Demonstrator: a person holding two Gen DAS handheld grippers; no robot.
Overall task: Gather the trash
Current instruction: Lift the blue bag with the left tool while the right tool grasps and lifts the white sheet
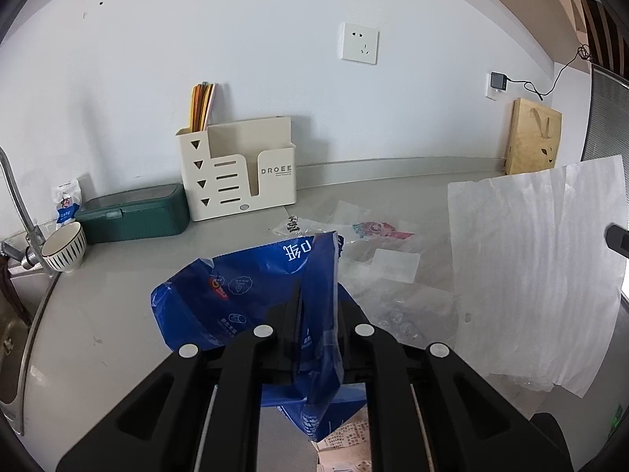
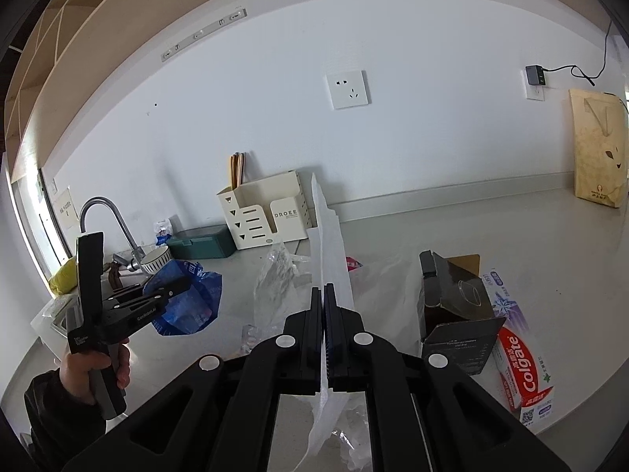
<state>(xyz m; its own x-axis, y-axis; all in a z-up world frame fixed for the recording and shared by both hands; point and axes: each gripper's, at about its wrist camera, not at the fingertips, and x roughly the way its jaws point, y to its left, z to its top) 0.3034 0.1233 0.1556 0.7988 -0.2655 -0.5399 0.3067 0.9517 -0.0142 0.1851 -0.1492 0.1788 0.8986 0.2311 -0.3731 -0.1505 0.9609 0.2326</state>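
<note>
Both grippers clamped on trash above the counter (image 1: 118, 334).
Left gripper (image 1: 318, 314) pinches blue bag (image 1: 243, 295); right gripper (image 2: 324, 314) pinches white foam sheet (image 2: 328, 244), both lifted.

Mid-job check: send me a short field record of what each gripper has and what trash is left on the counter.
left gripper: shut on blue plastic bag, lifted off the counter
right gripper: shut on white foam sheet, held edge-on
loose trash: clear plastic wrappers, open black carton, Colgate toothpaste box
not trash, by the wall: cream organizer, green box, striped bowl
</note>
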